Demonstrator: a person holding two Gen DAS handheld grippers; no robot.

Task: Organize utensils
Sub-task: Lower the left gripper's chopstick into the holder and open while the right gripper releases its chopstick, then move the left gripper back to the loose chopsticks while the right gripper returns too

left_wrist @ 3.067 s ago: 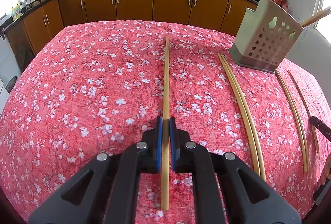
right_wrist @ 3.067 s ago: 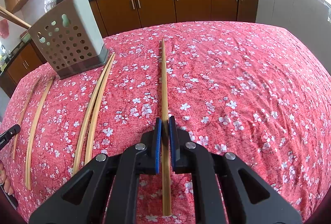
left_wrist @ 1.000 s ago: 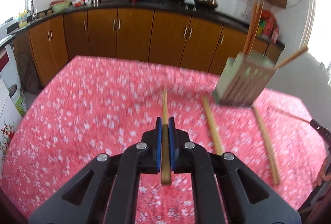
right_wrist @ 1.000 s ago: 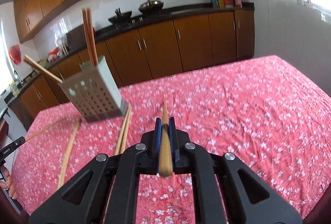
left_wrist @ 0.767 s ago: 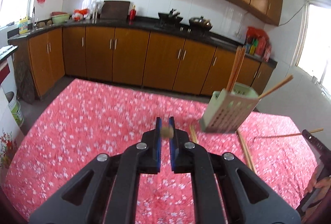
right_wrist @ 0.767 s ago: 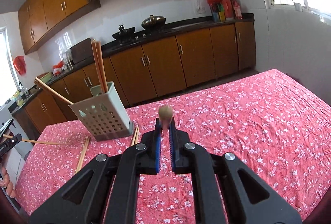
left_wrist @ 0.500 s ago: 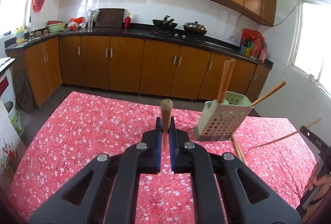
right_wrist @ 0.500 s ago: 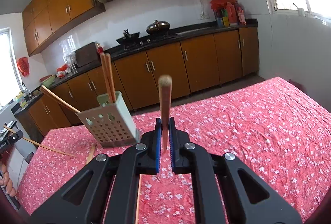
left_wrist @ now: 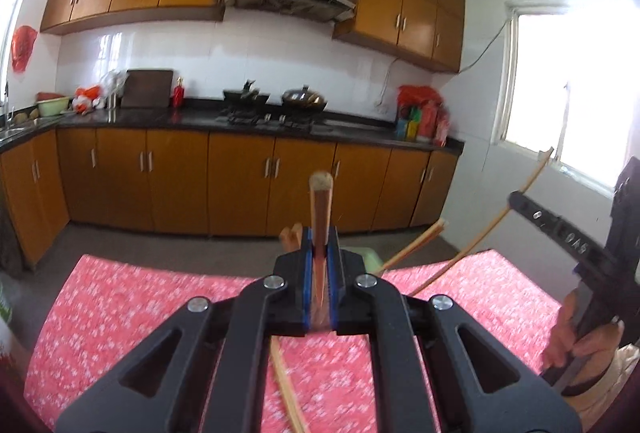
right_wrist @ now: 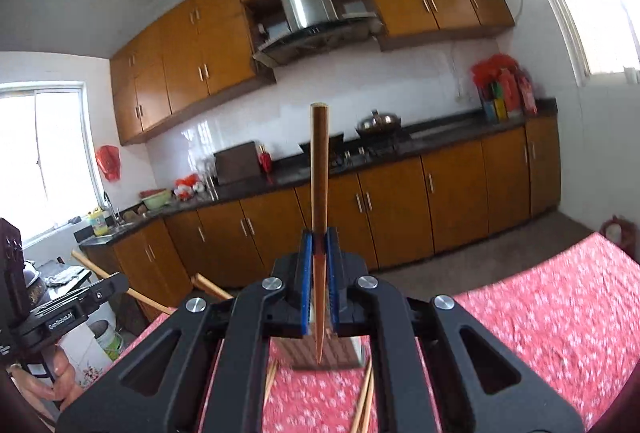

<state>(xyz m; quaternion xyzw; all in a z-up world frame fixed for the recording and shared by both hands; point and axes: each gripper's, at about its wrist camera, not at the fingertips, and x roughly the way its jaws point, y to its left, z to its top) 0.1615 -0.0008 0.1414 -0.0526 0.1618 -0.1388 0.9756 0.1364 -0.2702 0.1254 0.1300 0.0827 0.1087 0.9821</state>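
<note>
My left gripper (left_wrist: pixel 319 245) is shut on a wooden chopstick (left_wrist: pixel 320 209) that stands upright, lifted above the red floral tablecloth (left_wrist: pixel 120 305). My right gripper (right_wrist: pixel 319 249) is shut on another chopstick (right_wrist: pixel 319 169), also upright. The pale green perforated utensil holder (left_wrist: pixel 370 257) is mostly hidden behind my left fingers; its base (right_wrist: pixel 344 351) shows under my right jaws. Chopsticks stick out of it (left_wrist: pixel 416 241). The right gripper with its chopstick also shows at the right of the left wrist view (left_wrist: pixel 532 209).
Loose chopsticks lie on the cloth below the left gripper (left_wrist: pixel 286 385) and beside the holder (right_wrist: pixel 366 401). The left gripper body (right_wrist: pixel 60 309) is at the left edge of the right wrist view. Kitchen cabinets (left_wrist: pixel 240 185) and a stove stand behind the table.
Both grippers have lifted their chopsticks off the table and tilted them from flat to upright. The views now look across the kitchen, and the holder sits close under both grippers.
</note>
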